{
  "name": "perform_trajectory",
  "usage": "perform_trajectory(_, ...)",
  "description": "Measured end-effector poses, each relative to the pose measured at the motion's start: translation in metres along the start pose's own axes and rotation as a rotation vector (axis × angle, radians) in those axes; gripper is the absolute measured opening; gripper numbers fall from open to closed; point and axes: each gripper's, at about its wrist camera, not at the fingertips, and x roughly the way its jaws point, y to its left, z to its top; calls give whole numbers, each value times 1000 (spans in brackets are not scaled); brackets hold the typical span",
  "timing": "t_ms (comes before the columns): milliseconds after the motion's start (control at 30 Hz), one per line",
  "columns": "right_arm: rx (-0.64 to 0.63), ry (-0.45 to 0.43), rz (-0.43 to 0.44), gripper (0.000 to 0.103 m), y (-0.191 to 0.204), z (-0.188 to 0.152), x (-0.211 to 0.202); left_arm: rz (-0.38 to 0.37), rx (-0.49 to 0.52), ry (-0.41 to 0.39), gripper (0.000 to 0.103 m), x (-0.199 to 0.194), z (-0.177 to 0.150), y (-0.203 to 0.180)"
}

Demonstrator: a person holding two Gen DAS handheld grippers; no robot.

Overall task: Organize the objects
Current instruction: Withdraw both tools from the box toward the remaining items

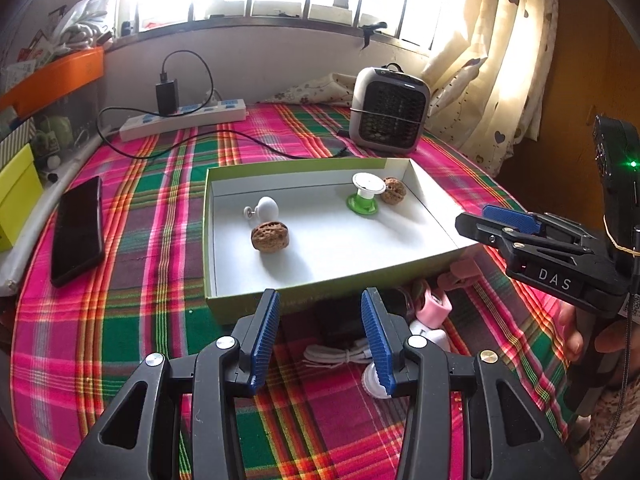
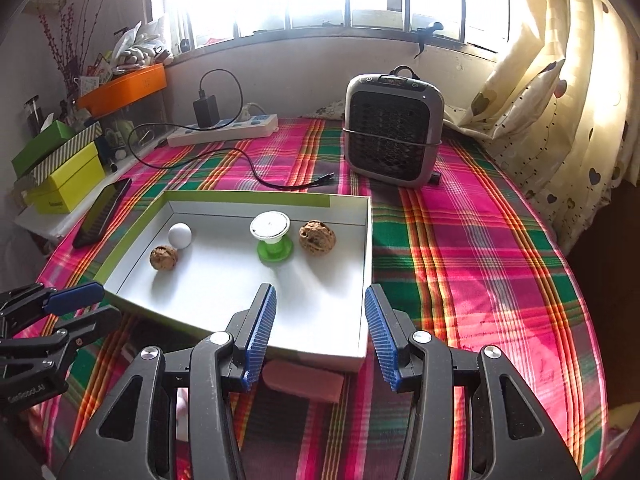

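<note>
While both hand-held grippers hover near the front wall of the shallow green cardboard box with the white inside (image 1: 248, 166), we judge how its contents and the leftovers would handle. Our left hand-held gripper (image 1: 320, 336) stands partly open with nothing between its blue ribbed pads; our right hand-held gripper (image 2: 320, 336) is likewise partly open and empty.

Inside the box lie two wrinkled brown walnuts, one near the left wall (image 1: 270, 237) and one at the far right (image 1: 393, 189). They look hard, light and rough, so the pads should bite well across the widest part, though a round shell may roll. A white rounded knob with a small metal stud (image 1: 264, 208) looks smooth and likely slippery; we would close on its body, not the stud. Beside the far walnut stands a green-and-white plastic spool (image 1: 365, 194), upright, light and stiff, best taken at the narrow waist.

Still outside, just before the box on the pink-and-green plaid tabletop (image 1: 120, 320), sit a bundled white cable (image 1: 340, 357), soft and floppy, a small pink cylindrical piece (image 1: 434, 305), and a flat pink block (image 2: 304, 380) under the box's near edge; we cannot tell what the last two are.

Readable writing is scant: "DAS" on the right gripper's body, seen from the left wrist. Lettering on the left gripper's body in the right wrist view is too blurred to read.
</note>
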Motion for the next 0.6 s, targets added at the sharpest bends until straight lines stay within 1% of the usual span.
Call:
perform_trajectory(167,-15,5,13,47,10,-20,-13,-44,10,15,41,-6,-13,-8)
perform_trajectory(300,-14,20,20,47,13,-33,-17,-70,44,36,41,-7,-23,-16)
perform_trajectory(600,4,39,31,47,15,-50,-20,-102,52,68,41,-2,-35,-24)
